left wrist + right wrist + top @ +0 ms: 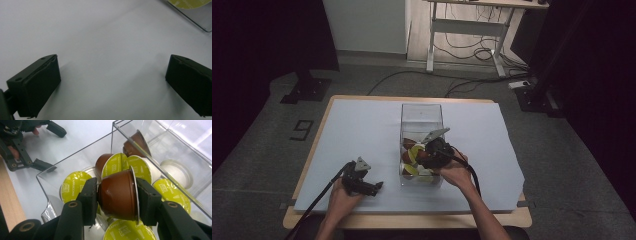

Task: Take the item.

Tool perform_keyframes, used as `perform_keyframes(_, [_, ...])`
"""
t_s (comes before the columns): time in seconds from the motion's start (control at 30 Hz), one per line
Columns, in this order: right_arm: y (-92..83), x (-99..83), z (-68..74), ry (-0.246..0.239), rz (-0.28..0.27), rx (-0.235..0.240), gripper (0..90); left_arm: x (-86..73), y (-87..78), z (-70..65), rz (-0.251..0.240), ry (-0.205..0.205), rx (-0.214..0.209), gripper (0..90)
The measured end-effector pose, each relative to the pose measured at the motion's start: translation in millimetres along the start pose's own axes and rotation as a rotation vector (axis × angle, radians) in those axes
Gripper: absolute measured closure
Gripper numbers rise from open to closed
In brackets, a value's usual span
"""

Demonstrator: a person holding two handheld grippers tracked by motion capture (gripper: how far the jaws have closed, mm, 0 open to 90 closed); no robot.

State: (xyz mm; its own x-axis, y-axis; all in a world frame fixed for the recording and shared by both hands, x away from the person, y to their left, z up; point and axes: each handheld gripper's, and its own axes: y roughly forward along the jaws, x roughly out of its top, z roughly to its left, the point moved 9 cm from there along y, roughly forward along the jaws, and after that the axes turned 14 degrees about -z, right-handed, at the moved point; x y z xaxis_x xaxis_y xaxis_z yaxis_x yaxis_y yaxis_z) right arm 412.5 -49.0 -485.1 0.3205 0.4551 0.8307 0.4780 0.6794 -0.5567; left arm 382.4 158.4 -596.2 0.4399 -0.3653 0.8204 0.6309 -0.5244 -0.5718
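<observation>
A clear plastic box (pixel 421 116) stands in the middle of the white table cover, with several coffee capsules (pixel 412 156) piled in its near end. My right gripper (pixel 430 151) reaches into the box from the right. In the right gripper view its jaws are shut on a brown capsule (pixel 117 195), held on its side just above the pile, one pad on its base and one on its lid. Around it lie capsules with yellow-green lids (pixel 73 185) and white ones (pixel 178 173). My left gripper (pixel 373 189) rests on the cover left of the box, open with nothing between its fingers (pixel 35 86).
The box's clear walls (pixel 75 152) rise close around the held capsule. The white cover (pixel 357 130) lies over a wooden table whose edge (pixel 412 220) runs along the near side. A desk frame and floor cables (pixel 472 50) are beyond the table.
</observation>
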Motion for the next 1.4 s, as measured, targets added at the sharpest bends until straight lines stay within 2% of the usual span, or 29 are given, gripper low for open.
perform_keyframes(0.6, [-26.8, 5.0, -11.4, 0.02, -0.066, -0.024, 56.1, 0.0, 0.0, 0.0, 0.0, 0.0, 0.0, 0.0])
perform_keyframes(1.4, [-58.4, -4.4, -39.4, 0.063, -0.103, -0.111, 56.0, 0.0, 0.1, 0.0, 0.0, 0.0, 0.0, 0.0])
